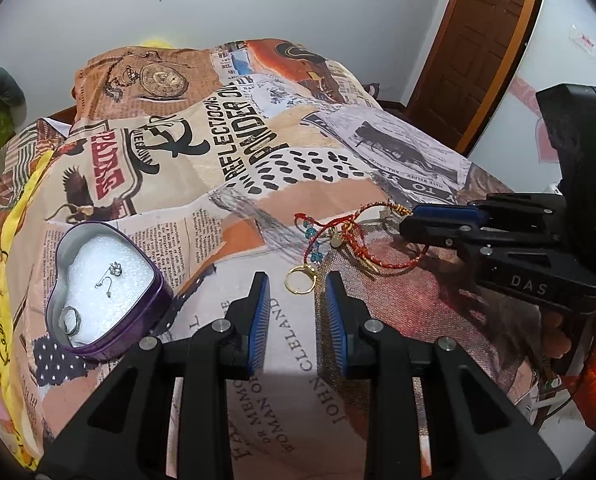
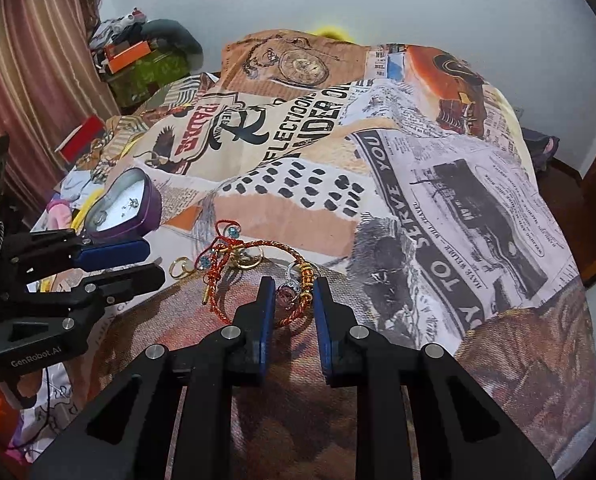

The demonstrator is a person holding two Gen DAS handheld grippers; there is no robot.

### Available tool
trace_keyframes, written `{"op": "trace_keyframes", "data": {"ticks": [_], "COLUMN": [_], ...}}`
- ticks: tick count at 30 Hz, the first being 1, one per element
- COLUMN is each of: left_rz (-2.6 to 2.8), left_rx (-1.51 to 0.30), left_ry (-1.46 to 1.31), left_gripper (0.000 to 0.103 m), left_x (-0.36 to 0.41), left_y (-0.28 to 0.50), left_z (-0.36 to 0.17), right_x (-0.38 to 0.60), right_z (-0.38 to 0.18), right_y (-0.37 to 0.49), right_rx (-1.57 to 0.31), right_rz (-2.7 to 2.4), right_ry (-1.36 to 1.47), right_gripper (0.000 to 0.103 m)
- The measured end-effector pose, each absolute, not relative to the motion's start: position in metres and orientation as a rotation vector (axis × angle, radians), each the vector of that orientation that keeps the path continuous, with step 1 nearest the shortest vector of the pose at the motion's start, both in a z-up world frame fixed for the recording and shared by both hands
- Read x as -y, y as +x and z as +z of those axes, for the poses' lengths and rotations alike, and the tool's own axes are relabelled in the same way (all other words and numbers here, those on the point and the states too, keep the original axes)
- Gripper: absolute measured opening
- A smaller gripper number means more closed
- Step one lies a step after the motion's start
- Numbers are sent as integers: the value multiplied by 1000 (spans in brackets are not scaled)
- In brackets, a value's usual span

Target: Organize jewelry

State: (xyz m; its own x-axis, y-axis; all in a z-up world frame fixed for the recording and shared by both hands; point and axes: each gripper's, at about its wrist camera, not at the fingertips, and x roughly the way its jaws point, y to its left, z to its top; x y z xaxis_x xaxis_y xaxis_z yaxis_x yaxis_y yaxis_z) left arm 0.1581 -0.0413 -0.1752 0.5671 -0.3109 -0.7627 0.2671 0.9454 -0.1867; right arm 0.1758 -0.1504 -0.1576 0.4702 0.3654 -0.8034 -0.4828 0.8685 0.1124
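Observation:
A tangle of jewelry lies on the printed bedspread point(image 2: 417, 200): red cords with blue beads point(image 2: 222, 248), a red-and-gold bracelet point(image 2: 258, 308) and a gold ring point(image 1: 299, 278). My right gripper point(image 2: 294, 286) has its jaws drawn in narrow on a pink-stone ring point(image 2: 288, 292) lying on the bracelet, and the left pad touches the stone. My left gripper point(image 1: 298, 284) is open and empty, with the gold ring just ahead of its tips. A purple heart-shaped tin point(image 1: 138, 320) at the left holds a silver ring point(image 1: 70, 316) and small earrings point(image 1: 112, 276) on white foam.
The right gripper point(image 1: 405, 224) comes in from the right, and the left gripper point(image 2: 154, 262) from the left. Yellow cloth point(image 1: 6, 240) hangs off the bed's left edge. A wooden door point(image 1: 477, 40) stands at the back right, a curtain point(image 2: 30, 80) and piled clutter point(image 2: 138, 60) at the back left.

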Motion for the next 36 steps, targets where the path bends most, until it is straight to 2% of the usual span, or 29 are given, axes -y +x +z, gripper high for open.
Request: {"op": "trace_keyframes", "data": {"ticks": [16, 19, 22, 34, 36], "left_rz": [-347, -348, -353, -372, -364], "left_rx": [-929, -936, -935, -930, -922], "left_ry": [-35, -32, -32, -55, -45], "left_gripper": [28, 28, 28, 28, 23], "left_x": [47, 49, 51, 54, 56], "left_y": [161, 162, 163, 170, 171], "left_z": [-184, -187, -187, -191, -191], "right_x": [161, 162, 164, 180, 180], "right_z": [-174, -175, -174, -138, -133], "right_y": [176, 175, 174, 176, 175], "right_rx": [-1006, -990, -976, -862, -848], "right_rz": [487, 474, 458, 413, 416], "right_ry": [-178, -189, -179, -73, -70], "right_gripper": [17, 10, 10, 9, 9]}}
